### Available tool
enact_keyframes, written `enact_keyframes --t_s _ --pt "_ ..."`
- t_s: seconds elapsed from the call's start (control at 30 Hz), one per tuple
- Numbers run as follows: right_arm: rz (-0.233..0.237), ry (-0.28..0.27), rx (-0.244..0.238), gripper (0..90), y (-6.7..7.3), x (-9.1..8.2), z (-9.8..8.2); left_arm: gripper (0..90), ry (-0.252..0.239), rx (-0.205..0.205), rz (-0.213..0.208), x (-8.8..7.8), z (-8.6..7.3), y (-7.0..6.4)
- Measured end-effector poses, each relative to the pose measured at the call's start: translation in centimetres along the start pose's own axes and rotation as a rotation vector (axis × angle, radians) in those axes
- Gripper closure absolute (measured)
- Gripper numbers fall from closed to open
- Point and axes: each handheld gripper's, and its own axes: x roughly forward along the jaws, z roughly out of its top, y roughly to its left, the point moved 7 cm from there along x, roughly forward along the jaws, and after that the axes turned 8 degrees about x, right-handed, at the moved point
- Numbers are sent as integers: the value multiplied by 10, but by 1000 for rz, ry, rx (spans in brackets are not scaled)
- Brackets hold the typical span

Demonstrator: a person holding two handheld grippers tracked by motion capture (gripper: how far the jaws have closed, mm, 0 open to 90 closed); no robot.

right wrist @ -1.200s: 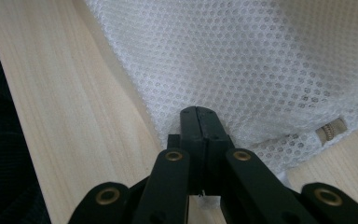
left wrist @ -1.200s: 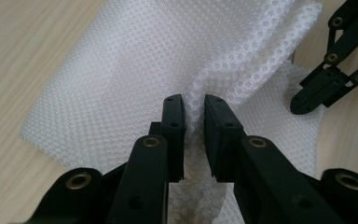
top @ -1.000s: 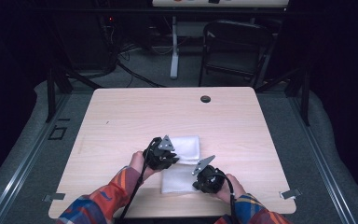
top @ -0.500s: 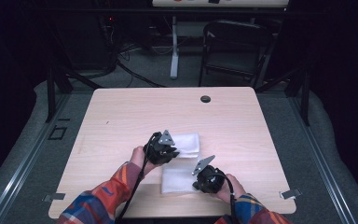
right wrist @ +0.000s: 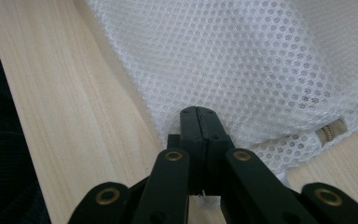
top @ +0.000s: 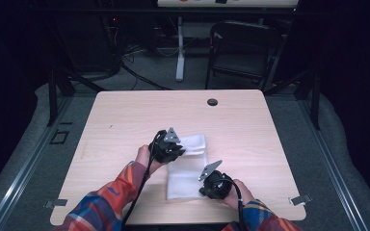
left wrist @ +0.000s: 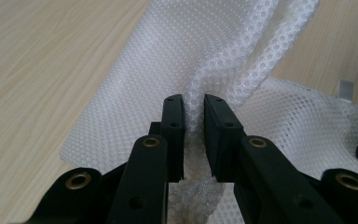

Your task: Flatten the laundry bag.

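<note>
From the high view, a pale wood table [top: 125, 125] with rounded corners stands on grey carpet in a dark room. A small black cable hole [top: 212, 102] sits near its far edge. Beyond the table are a dark folding chair [top: 241, 53], a white post and loose cables on the floor. A white mesh bag [top: 189, 168] lies on the near middle of the table, partly folded over itself. Two plaid-sleeved arms come in from the bottom. The left gripper [top: 172, 150] sits at the bag's far left part; the right gripper [top: 208, 185] sits at its near right edge.

In the left gripper view, the left gripper [left wrist: 194, 116] has its jaws clamped on a raised fold of the mesh bag [left wrist: 200, 51], which lifts off the wood and drapes down either side.

In the right gripper view, the right gripper [right wrist: 199, 122] has its jaws pressed together on the edge of the mesh bag [right wrist: 242, 60]. A tan zip end [right wrist: 331, 130] shows at the bag's hem to the right. Whether anything is inside the bag cannot be told.
</note>
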Motion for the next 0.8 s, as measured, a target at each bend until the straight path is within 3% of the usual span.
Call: enact_keyframes --t_s 0.8 --pt "8 5 0 900 -1 -1 0 785 -43 -34 55 4 16 37"
